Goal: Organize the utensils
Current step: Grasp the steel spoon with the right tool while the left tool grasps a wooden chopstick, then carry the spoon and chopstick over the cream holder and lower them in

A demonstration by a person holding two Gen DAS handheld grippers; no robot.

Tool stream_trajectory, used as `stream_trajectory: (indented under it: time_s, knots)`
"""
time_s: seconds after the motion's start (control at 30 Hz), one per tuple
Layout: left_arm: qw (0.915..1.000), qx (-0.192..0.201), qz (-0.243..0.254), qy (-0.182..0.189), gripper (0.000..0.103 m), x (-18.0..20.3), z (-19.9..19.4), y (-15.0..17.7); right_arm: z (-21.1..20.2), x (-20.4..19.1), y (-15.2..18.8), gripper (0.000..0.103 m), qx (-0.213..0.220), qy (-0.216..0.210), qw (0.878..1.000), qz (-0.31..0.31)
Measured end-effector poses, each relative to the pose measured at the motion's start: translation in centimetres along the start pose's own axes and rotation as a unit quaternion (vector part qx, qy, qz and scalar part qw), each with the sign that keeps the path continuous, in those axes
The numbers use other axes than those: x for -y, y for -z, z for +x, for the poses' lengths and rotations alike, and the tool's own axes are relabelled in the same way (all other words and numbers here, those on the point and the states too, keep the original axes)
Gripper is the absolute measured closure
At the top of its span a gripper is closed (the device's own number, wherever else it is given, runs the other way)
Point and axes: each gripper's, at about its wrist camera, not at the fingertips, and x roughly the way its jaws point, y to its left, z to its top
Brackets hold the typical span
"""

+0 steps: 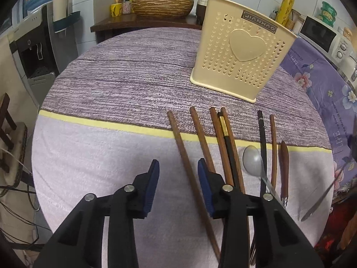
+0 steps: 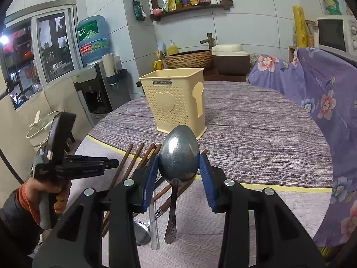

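A cream perforated utensil holder [image 1: 241,53] with a heart stands on the table; it also shows in the right wrist view [image 2: 176,102]. Several brown and black chopsticks [image 1: 200,134] lie in a row in front of it, with a steel spoon [image 1: 253,159] among them. My left gripper [image 1: 178,167] is open and empty, low over the leftmost chopstick [image 1: 185,156]. My right gripper [image 2: 178,167] is shut on the bowl of a large metal spoon [image 2: 178,154], held above the table with its handle hanging down. The left gripper [image 2: 111,163] shows at the left of the right wrist view.
The round table [image 1: 111,89] has a purple striped cloth with a yellow line. A floral-covered piece [image 2: 323,93] stands at the right, a water dispenser [image 2: 96,84] at the left, a woven basin [image 1: 162,6] behind. Another spoon [image 2: 142,232] lies under the right gripper.
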Motion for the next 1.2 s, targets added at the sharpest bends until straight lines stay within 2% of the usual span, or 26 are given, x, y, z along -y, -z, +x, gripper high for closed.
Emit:
stream_trajectory:
  time_s: [0.13, 0.27, 0.37, 0.57, 0.77, 1.0, 1.2]
  knots:
    - [0.9997, -0.021, -0.005, -0.012, 0.083, 0.5, 2.0, -1.0, -0.2, -0.1, 0.0, 0.064, 0.009, 0.007, 1.0, -0.005]
    - [0.9994, -0.015, -0.005, -0.031, 0.085, 0.9, 2.6, -1.7, -0.1, -0.1, 0.2, 0.064, 0.011, 0.013, 1.0, -0.011]
    - [0.9988, -0.012, 0.002, -0.048, 0.091, 1.5, 2.9, -1.9, 0.0, 0.2, 0.2, 0.064, 0.01, 0.016, 1.0, -0.008]
    - [0.9979, -0.005, 0.01, -0.064, 0.093, 1.9, 3.1, -2.2, 0.0, 0.2, 0.1, 0.064, 0.014, 0.021, 1.0, -0.003]
    - [0.9984, -0.002, -0.003, -0.056, 0.095, 1.7, 3.1, -2.5, 0.2, 0.3, 0.1, 0.064, 0.018, 0.022, 1.0, -0.005]
    - [0.9984, 0.036, -0.01, -0.042, 0.095, 0.8, 0.7, -3.6, 0.4, 0.6, -0.3, 0.064, 0.023, 0.006, 1.0, -0.007]
    - [0.995, 0.097, -0.016, -0.019, 0.095, -0.3, -4.0, -5.8, 0.7, 1.3, -1.9, 0.064, 0.03, -0.012, 0.999, -0.004]
